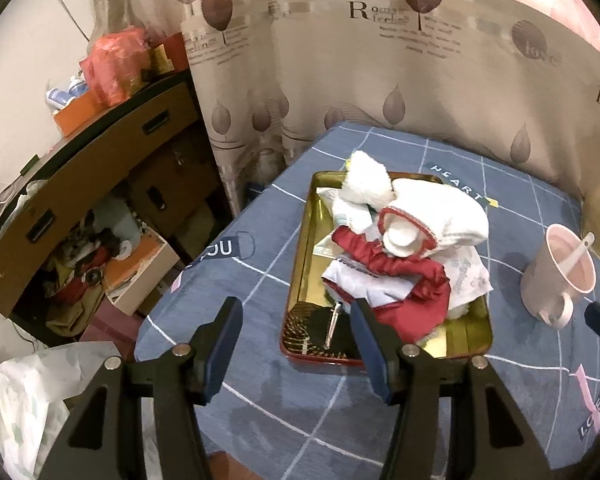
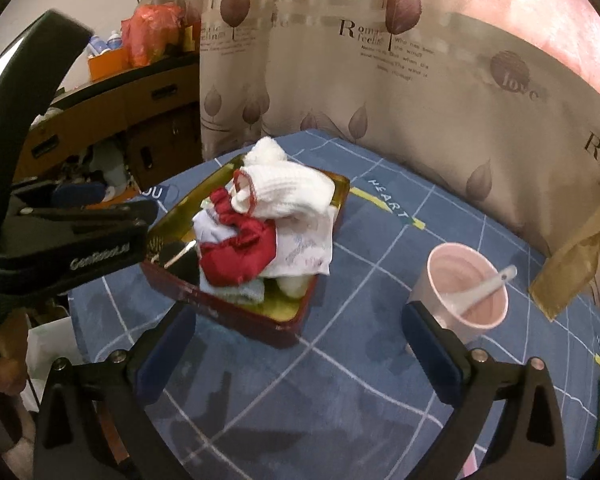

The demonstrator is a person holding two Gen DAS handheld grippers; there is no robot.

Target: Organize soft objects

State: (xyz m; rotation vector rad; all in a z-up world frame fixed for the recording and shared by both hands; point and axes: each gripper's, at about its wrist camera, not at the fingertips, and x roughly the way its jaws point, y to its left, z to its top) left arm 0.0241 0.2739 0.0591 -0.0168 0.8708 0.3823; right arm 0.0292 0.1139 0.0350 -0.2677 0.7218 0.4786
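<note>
Along the bottom of the left wrist view we see our left gripper (image 1: 296, 320) with its blue-padded fingers spread apart and nothing between them, hovering just above the near edge of the tin tray (image 1: 300, 264). At the lower edge of the right wrist view our right gripper (image 2: 300, 320) is likewise released and empty, its jaws wide over the blue tablecloth (image 2: 340, 400), with the tray's near corner just beyond the gap between them.

At centre frame the gold-lined tray, red on its outer wall, holds the soft objects in a heap. A white sock with red trim (image 1: 432, 216) lies on top, with a fluffy white piece (image 1: 368, 180) behind it toward the curtain. A crumpled red cloth (image 1: 412, 280) sits below the sock, over a printed white cloth (image 1: 468, 276) that spills over the tray's right rim. In the right wrist view a pale blue cloth (image 2: 240, 292) shows under the red one. At the tray's near left corner lies a dark patterned item with a metal clip (image 1: 332, 324); we cannot tell what it is.

To the right of the tray, well apart from it, stands a pink mug (image 1: 560, 272) with a white spoon (image 1: 578, 254) inside. A leaf-print curtain (image 1: 380, 80) fills the upper frame, and a cluttered wooden cabinet (image 1: 80, 184) stands at the left.
</note>
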